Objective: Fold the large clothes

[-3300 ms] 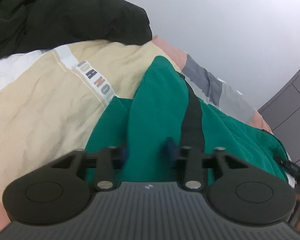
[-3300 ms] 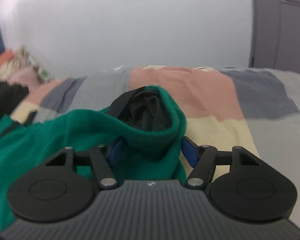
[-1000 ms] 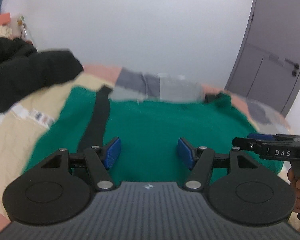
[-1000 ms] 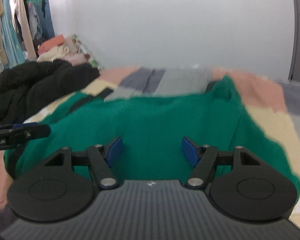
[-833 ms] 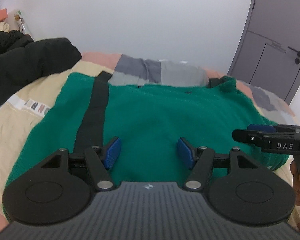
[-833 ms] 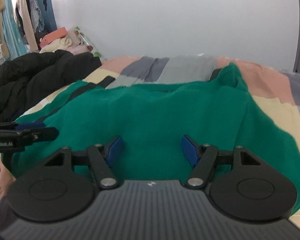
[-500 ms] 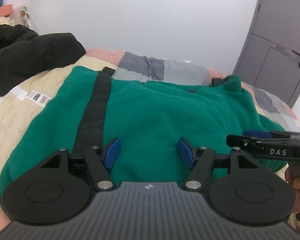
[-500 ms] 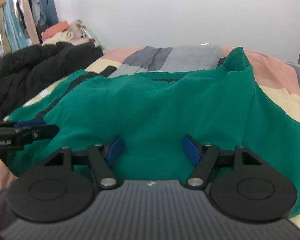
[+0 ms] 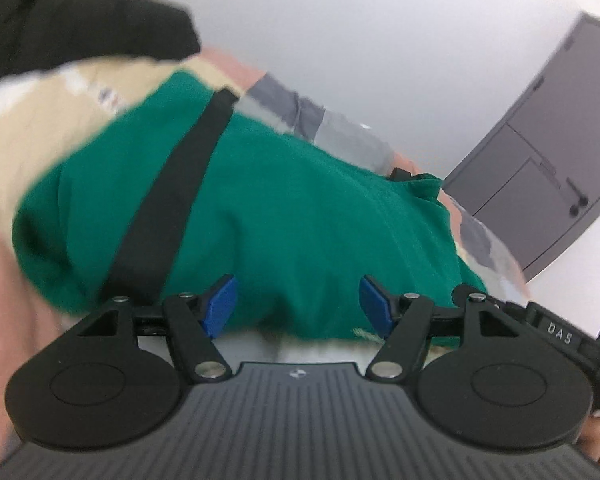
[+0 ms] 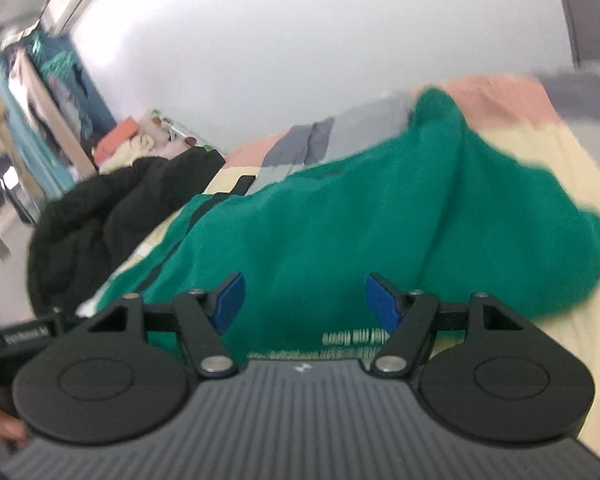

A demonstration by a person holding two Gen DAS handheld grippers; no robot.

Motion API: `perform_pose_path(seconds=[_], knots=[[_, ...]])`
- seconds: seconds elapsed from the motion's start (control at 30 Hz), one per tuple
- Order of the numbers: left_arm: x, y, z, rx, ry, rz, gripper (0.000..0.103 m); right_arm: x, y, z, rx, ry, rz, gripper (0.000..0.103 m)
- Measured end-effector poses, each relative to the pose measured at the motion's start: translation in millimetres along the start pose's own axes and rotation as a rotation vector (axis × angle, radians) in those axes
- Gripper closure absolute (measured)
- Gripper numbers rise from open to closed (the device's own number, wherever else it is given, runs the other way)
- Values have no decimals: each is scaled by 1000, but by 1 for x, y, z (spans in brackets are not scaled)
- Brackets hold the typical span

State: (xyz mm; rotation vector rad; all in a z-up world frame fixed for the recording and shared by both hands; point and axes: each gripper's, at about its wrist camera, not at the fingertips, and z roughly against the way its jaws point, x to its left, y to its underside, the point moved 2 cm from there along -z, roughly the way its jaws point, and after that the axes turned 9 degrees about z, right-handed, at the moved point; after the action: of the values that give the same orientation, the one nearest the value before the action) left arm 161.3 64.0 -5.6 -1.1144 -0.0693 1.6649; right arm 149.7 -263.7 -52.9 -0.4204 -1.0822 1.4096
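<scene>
A large green garment with a black stripe lies spread on the bed. My left gripper hovers over its near edge, jaws opening, with cloth below them but nothing pinched. The green garment also fills the right wrist view, where my right gripper stands open above the near hem and a strip of printed text. The other tool shows at each view's edge: the right gripper's body and the left gripper's body.
A black jacket is heaped on the bed left of the garment, seen too as the black jacket. The patchwork bedspread surrounds it. A grey door stands at right; hanging clothes at far left.
Both grippers, shut on bunched green cloth three seconds ago, have since let go and stand open. In the last half second both views rolled and slid toward the garment's near edge.
</scene>
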Motion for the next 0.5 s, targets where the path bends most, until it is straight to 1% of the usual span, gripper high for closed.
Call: perform_pose_path(seconds=[0.1, 0.2, 0.33, 0.37, 0.4, 0.47, 0.5], knots=[[10, 5, -4, 36, -1, 84, 31, -12, 8, 3, 27, -4, -105, 33], [24, 4, -10, 54, 10, 189, 30, -26, 16, -2, 68, 4, -205, 32], [49, 0, -15, 82, 58, 368, 24, -41, 21, -10, 91, -16, -331, 32], [55, 0, -16, 90, 70, 415, 23, -45, 22, -12, 89, -19, -355, 26], [63, 0, -18, 97, 82, 467, 20, -48, 23, -13, 80, -29, -387, 11], [77, 1, -22, 106, 107, 574, 19, -56, 26, -15, 65, -48, -466, 6], [83, 2, -24, 111, 124, 614, 19, -61, 27, -17, 64, -55, -504, 7]])
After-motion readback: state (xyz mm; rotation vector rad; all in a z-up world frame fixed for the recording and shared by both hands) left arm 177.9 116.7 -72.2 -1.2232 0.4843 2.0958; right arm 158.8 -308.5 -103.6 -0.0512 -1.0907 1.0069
